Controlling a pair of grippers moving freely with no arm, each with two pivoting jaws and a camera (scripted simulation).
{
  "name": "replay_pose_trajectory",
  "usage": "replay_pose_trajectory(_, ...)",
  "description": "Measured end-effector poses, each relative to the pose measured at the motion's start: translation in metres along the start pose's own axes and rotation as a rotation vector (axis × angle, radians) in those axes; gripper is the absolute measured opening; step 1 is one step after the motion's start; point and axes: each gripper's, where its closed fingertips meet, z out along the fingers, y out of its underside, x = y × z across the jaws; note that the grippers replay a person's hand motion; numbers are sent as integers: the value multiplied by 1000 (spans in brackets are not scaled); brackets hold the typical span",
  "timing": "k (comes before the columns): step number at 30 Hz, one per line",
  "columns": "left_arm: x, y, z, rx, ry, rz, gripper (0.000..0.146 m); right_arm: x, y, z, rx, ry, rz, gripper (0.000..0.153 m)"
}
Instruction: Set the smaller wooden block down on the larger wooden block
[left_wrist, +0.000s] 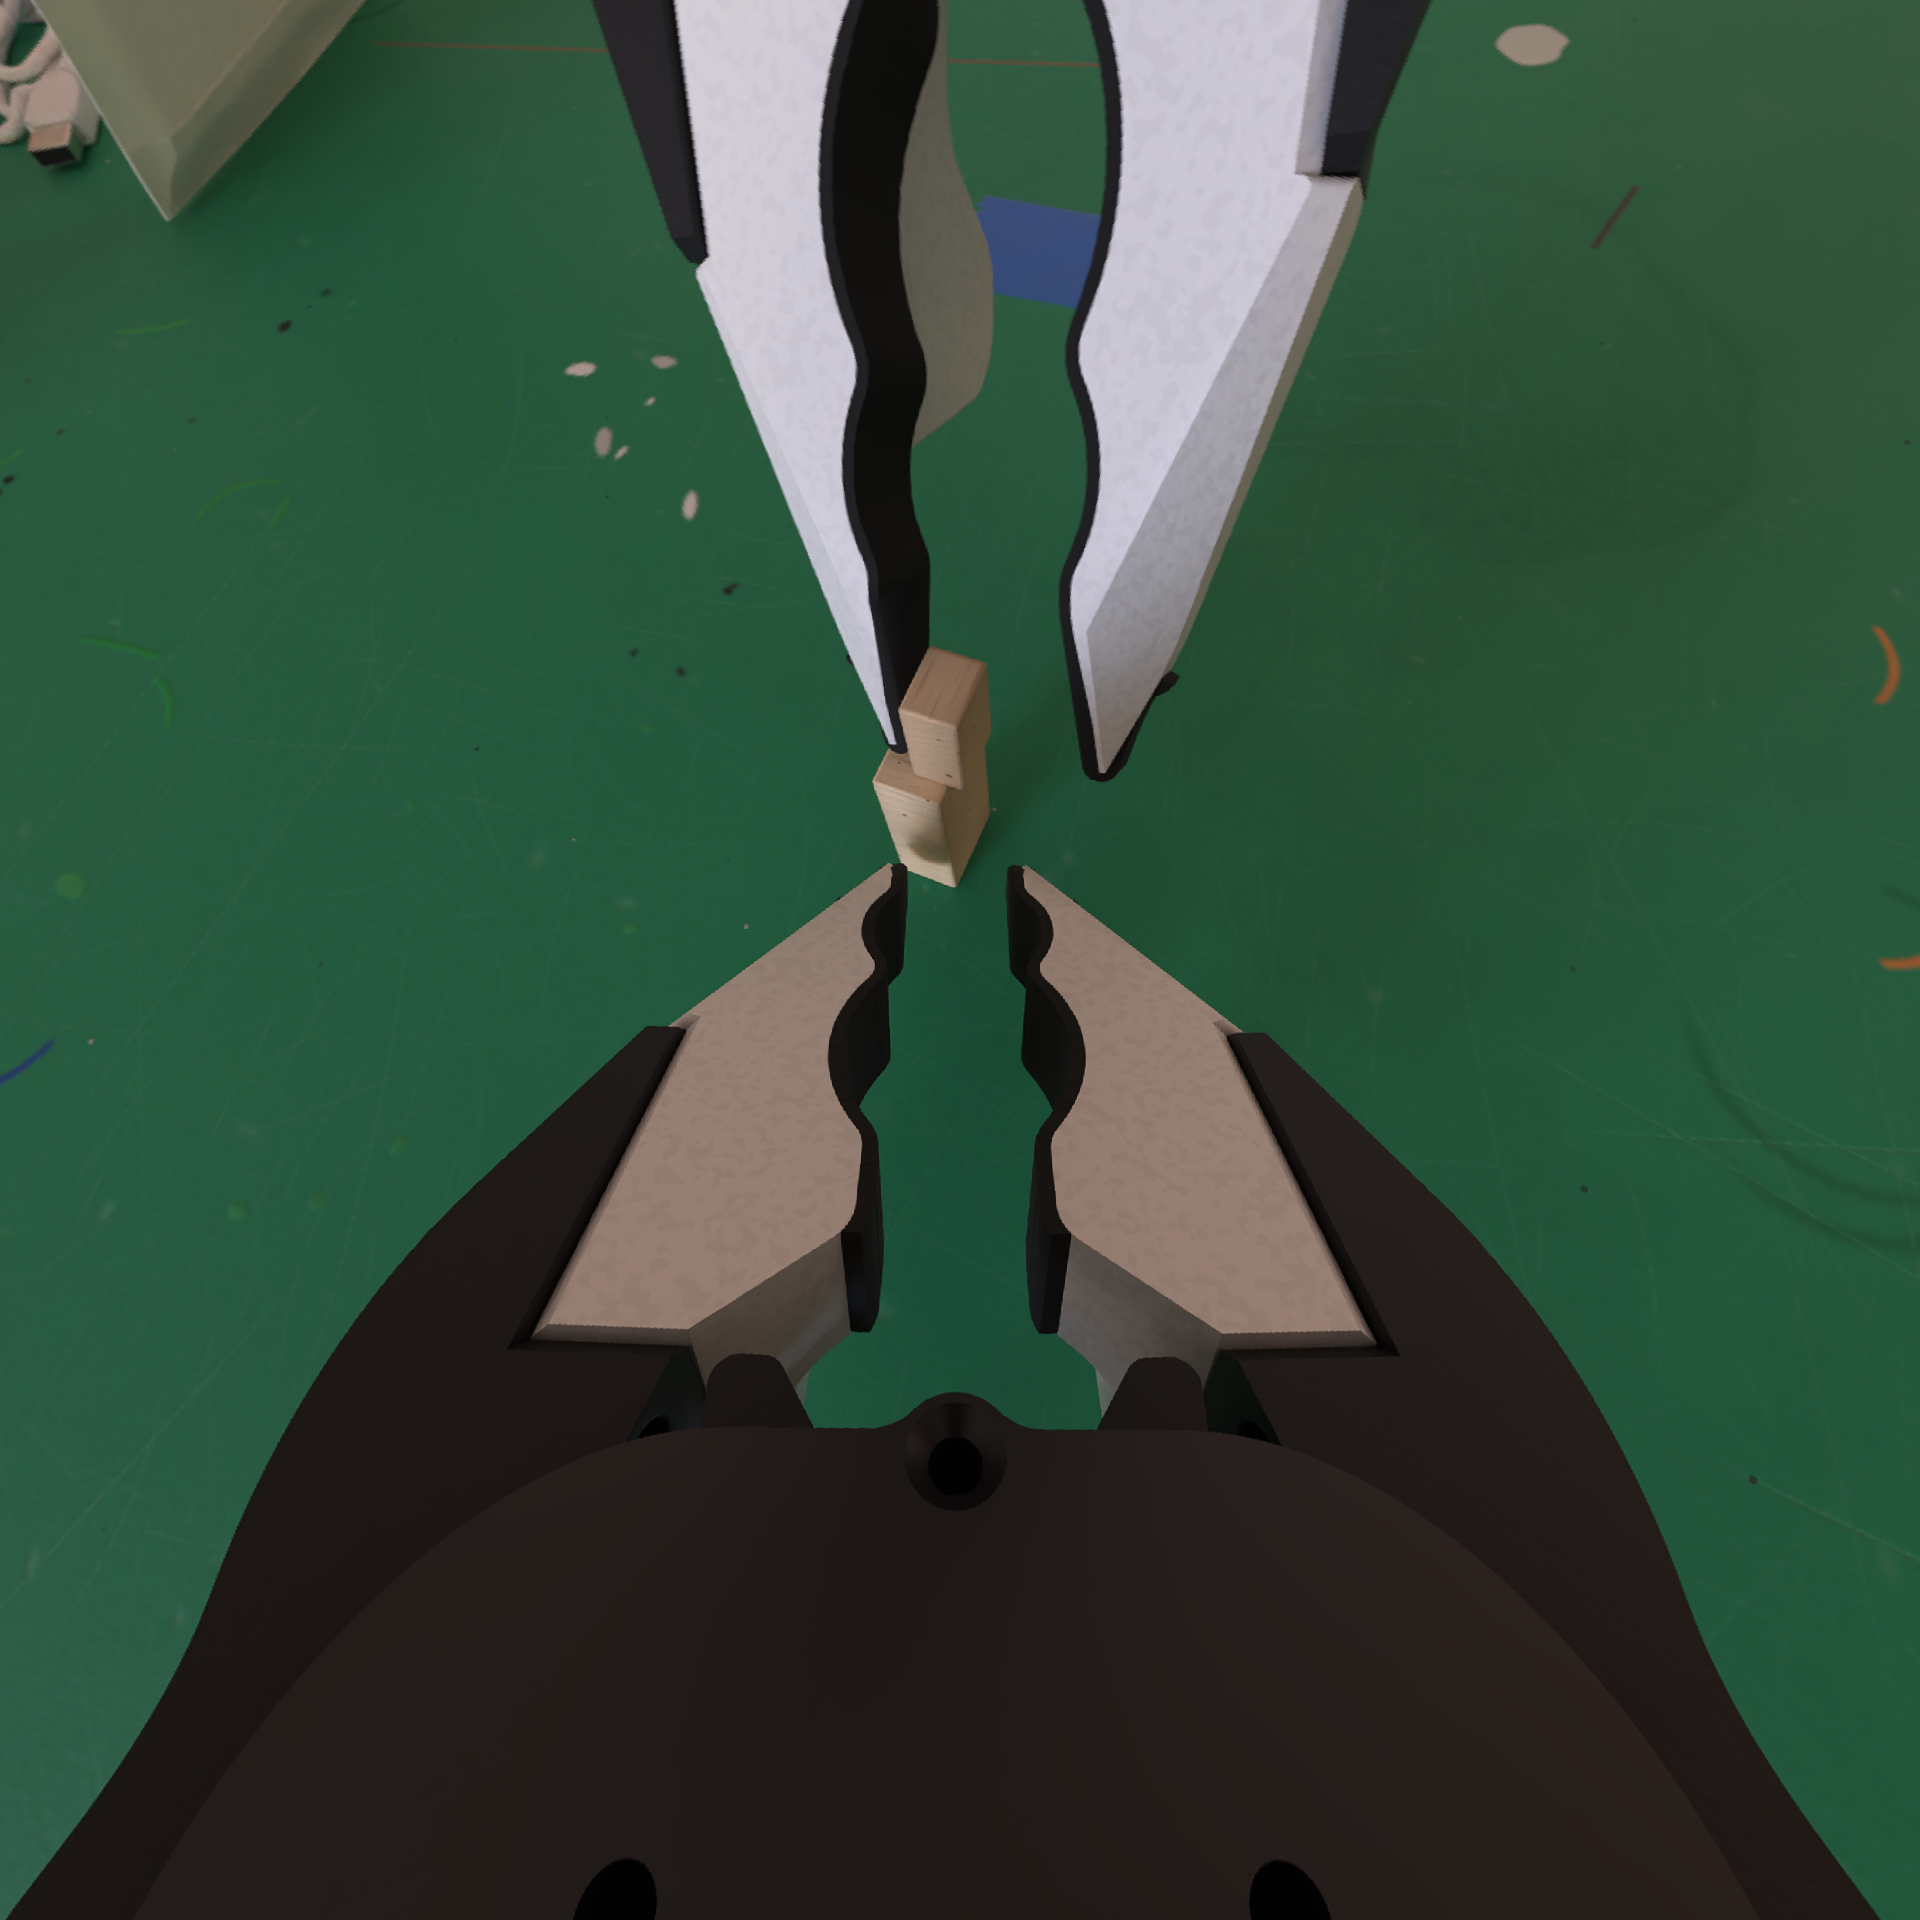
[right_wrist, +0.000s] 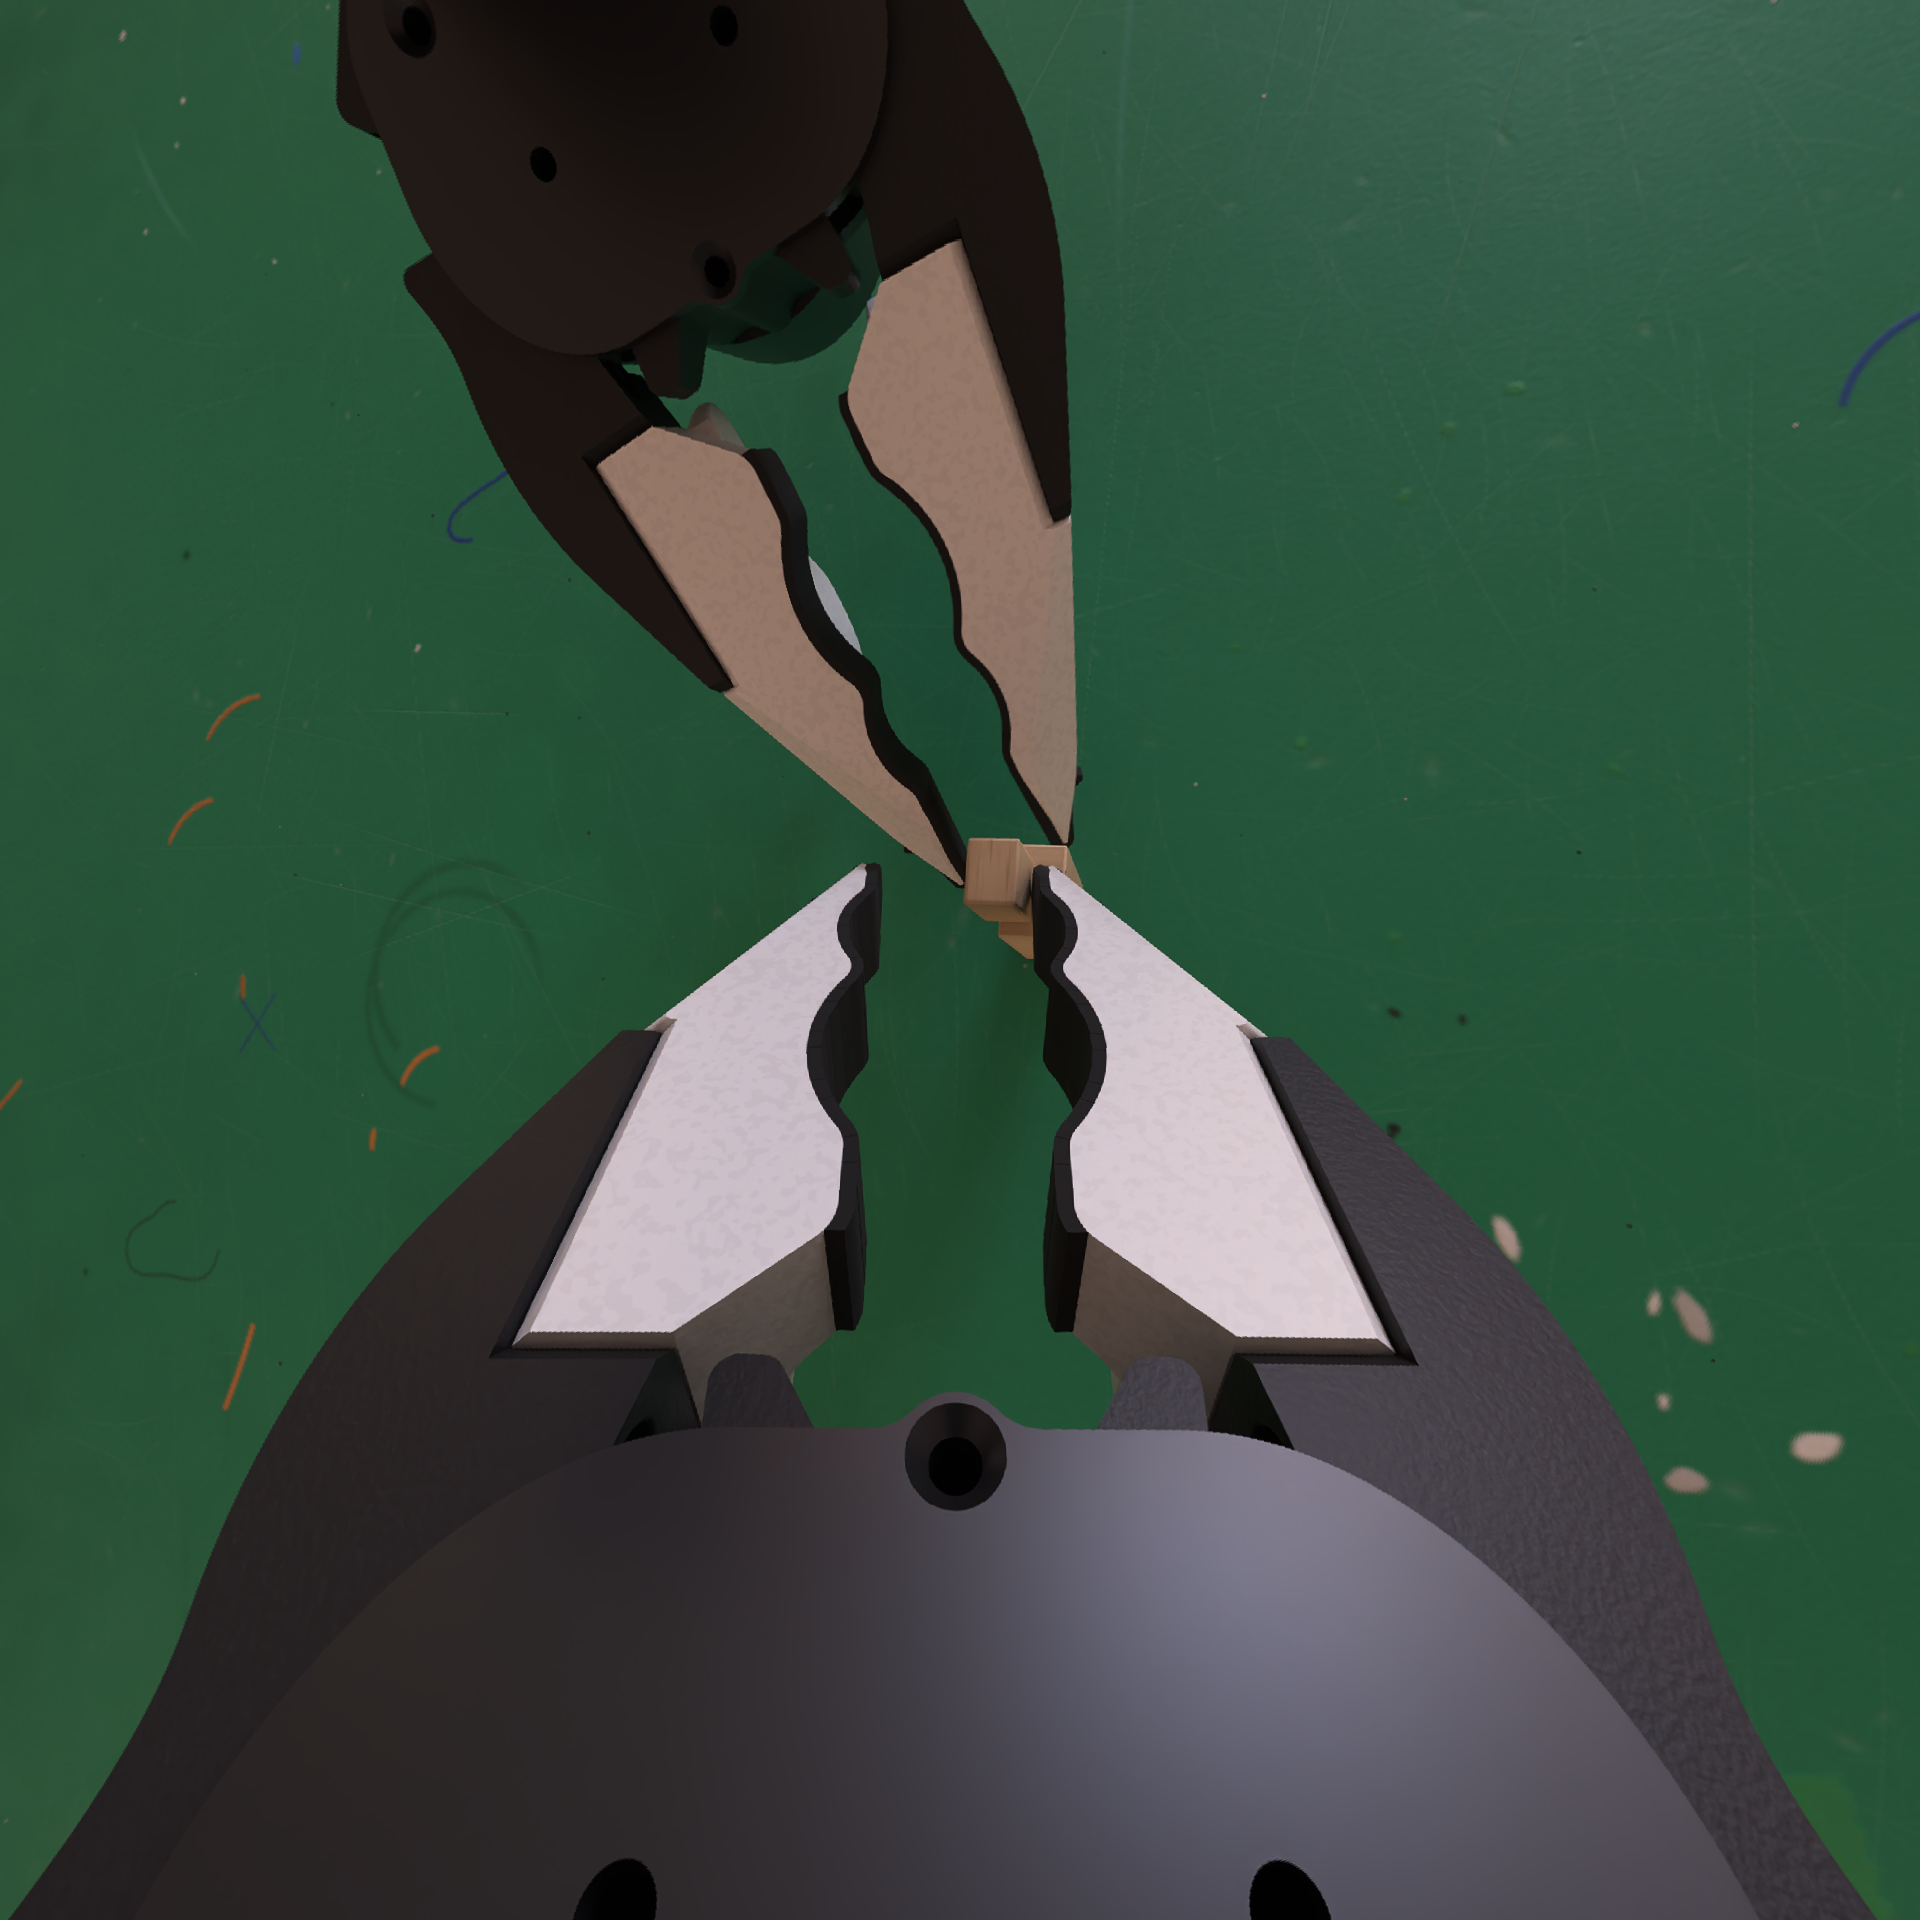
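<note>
Two pale wooden blocks stand stacked on the green mat (left_wrist: 416, 727). The smaller block (left_wrist: 940, 717) rests on the larger block (left_wrist: 925, 831), shifted a little to one side. From above in the right wrist view, the smaller block (right_wrist: 992, 868) covers most of the larger block (right_wrist: 1020, 940). My left gripper (left_wrist: 956, 878), with tan fingers, is open and empty, its tips just short of the stack. My right gripper (right_wrist: 956, 878), with white fingers, is open with the stack between its tips, against one finger. It reaches down over the stack in the left wrist view (left_wrist: 997, 758). The left gripper also shows in the right wrist view (right_wrist: 1013, 860).
A beige box (left_wrist: 208, 94) and a white cable with a plug (left_wrist: 52, 135) lie at the far left corner. A blue patch (left_wrist: 1039, 249) shows behind the right gripper. The mat bears paint flecks and scratches.
</note>
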Motion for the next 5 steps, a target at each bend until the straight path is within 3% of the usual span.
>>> replay_pose_trajectory(5,-1,2,0,-11,1,-32,25,-1,0,0,17,-2,-4,29)
